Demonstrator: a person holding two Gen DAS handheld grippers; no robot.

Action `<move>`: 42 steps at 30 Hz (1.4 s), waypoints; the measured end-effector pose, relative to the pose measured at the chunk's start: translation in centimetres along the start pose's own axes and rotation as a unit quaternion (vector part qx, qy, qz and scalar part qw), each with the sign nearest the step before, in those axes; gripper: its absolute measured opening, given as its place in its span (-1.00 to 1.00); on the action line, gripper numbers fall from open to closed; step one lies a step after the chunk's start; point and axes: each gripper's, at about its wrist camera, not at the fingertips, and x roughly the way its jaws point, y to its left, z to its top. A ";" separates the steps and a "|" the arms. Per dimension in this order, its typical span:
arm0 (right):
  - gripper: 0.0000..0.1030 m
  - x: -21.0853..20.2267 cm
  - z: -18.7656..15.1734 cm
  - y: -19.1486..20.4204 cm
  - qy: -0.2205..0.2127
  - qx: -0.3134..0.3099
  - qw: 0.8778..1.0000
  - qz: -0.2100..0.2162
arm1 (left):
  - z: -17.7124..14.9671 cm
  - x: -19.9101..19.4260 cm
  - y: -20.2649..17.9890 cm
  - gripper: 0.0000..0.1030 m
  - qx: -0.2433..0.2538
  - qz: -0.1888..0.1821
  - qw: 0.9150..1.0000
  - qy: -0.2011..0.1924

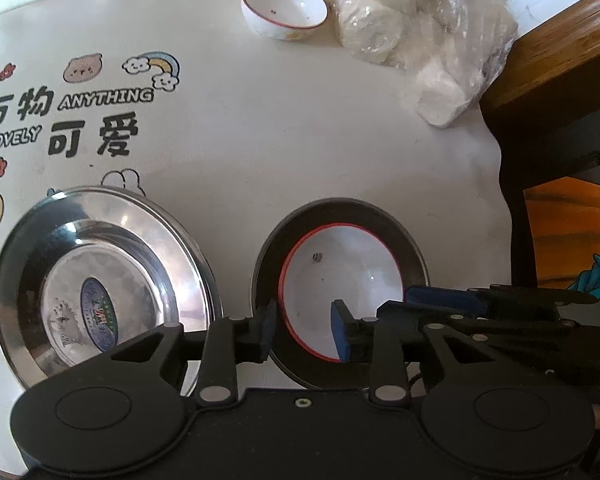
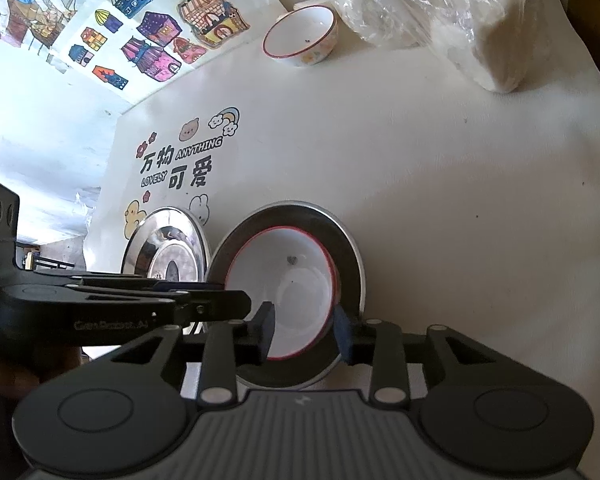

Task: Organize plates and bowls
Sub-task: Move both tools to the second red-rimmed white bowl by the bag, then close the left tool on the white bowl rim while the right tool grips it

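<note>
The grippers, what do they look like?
Both are black plastic. Each has two round discs at the base, silver rivets on jointed linkage bars, and two fingers with blue pads. The left gripper is plain black; the right gripper has a grey ribbed body.

Mirror-bright polished metal is seen on the plate [image 1: 108, 280]; glossy white glaze on the bowl [image 1: 340, 280]; crinkled clear plastic on the bag [image 1: 420, 32].

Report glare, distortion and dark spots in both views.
Left wrist view: glare on the empty steel plate; fisheye bends the table edge. Right wrist view: plastic bag washed out; left gripper in shadow.
</note>
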 end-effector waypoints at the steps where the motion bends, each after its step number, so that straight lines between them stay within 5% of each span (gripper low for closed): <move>1: -0.23 -0.1 0.1 0.0 -0.002 0.000 1.000 0.000 | 0.0 -0.3 0.1 -0.34 -0.001 -0.001 1.000 -0.003; 8: 0.09 -1.8 0.8 0.2 -0.028 -0.012 1.000 -0.005 | 1.2 -2.6 0.7 0.14 -0.014 0.007 0.999 -0.042; 13: 0.78 -2.6 2.1 -0.4 -0.051 0.004 0.999 -0.013 | 3.1 -3.5 1.5 0.77 -0.027 0.033 0.996 -0.074; 15: 0.88 -2.7 2.7 -0.8 -0.058 0.010 0.998 -0.015 | 4.1 -3.5 2.0 0.97 -0.033 0.045 0.995 -0.078; 25: 1.00 -0.9 7.8 -3.6 -0.105 0.136 0.985 -0.003 | 10.1 -2.5 5.2 0.99 -0.067 0.118 0.983 -0.122; 30: 1.00 1.5 11.0 -3.8 -0.102 0.151 0.983 -0.006 | 14.1 -1.9 6.0 0.99 -0.071 0.139 0.976 -0.153; 37: 0.99 3.4 13.9 -3.4 -0.113 0.147 0.983 -0.007 | 18.9 -0.2 5.9 0.99 -0.060 0.138 0.976 -0.157; 42: 0.80 4.6 15.2 -2.7 -0.136 0.162 0.977 -0.001 | 21.1 1.1 5.4 0.99 -0.028 0.136 0.979 -0.152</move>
